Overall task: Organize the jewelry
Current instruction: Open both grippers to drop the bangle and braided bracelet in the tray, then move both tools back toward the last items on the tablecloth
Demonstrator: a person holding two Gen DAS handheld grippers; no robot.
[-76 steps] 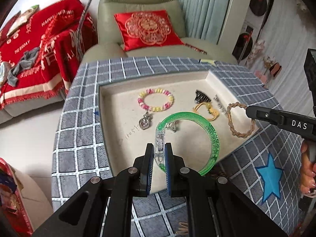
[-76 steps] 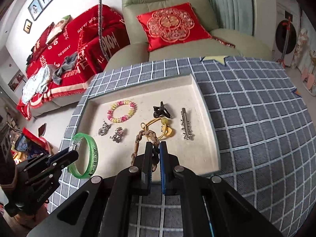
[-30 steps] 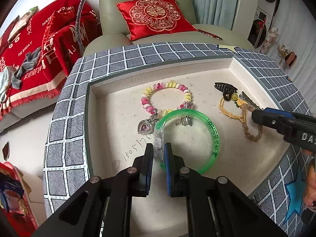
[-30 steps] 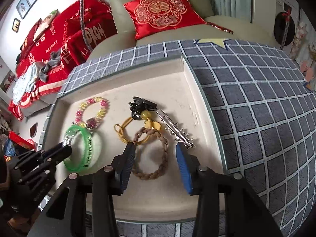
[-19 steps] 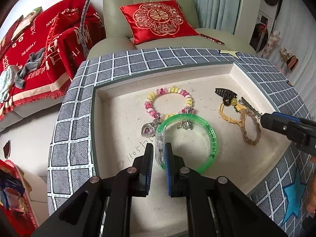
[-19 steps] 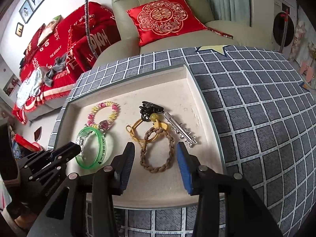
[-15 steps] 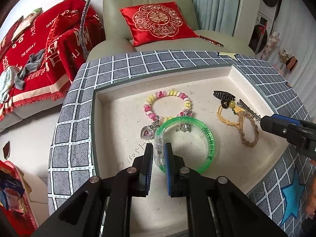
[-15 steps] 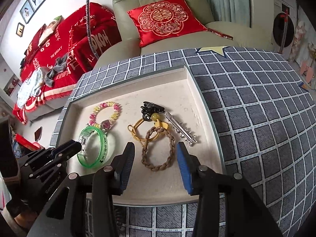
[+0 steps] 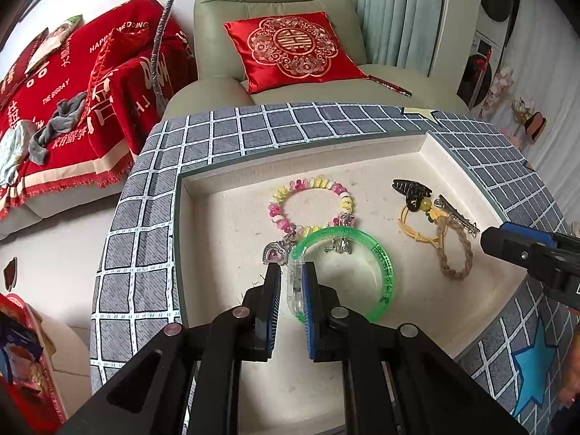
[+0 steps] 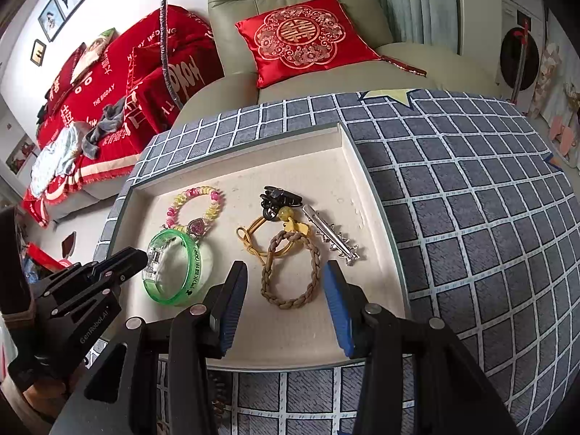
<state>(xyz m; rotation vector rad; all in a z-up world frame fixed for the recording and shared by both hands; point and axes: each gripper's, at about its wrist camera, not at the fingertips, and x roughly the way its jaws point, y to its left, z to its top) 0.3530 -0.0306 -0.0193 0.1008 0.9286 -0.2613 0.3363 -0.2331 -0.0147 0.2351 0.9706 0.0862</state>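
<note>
Left hand-held gripper (image 9: 291, 282) pinches the clear clasp of the translucent green plastic bangle (image 9: 377, 261), which lies in the shallow cream tray (image 9: 224, 224) at about 7 o'clock, touching the pink-and-yellow beaded bracelet (image 9: 311, 201). Right hand-held gripper (image 10: 286, 290) hangs wide open, holding nothing, over the brown braided cord bracelet (image 10: 291, 272) at the tray's 5 o'clock.

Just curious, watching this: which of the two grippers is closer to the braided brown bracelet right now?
Right. The right gripper hangs open just in front of the braided brown bracelet, one finger on each side. The left gripper is off to the bracelet's left, at the green bangle.
</note>
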